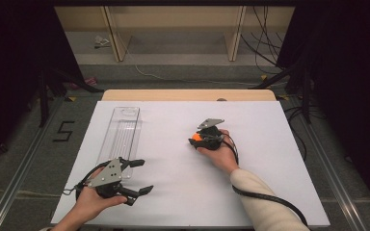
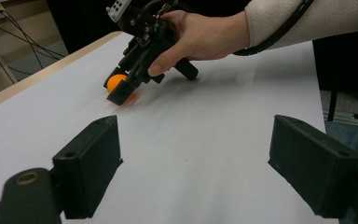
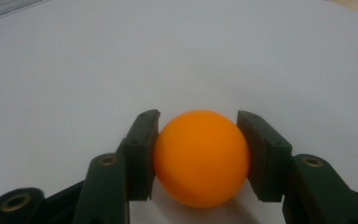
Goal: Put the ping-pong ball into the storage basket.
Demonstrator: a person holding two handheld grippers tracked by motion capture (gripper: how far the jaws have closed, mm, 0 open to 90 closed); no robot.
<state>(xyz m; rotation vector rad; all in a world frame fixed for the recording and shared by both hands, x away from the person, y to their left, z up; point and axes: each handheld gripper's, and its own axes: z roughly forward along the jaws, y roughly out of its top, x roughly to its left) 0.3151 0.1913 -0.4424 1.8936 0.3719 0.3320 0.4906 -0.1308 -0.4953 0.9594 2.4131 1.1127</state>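
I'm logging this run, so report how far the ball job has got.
Done: the right gripper has its jaws shut on the orange ball, which sits low over the white table. In hand: that grip. Left: lifting it away, probably into the clear tray, which looks empty. The left gripper waits open.

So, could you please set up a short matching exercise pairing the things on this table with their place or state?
Things:
1. orange ball
2. left gripper
3. clear tray
4. right gripper

Places or states:
a. lies empty on the white table's left side
b. shut on the ball
c. jaws wide open, nothing between them
d. clamped between two black jaws

Pairs: 1-d, 2-c, 3-a, 4-b
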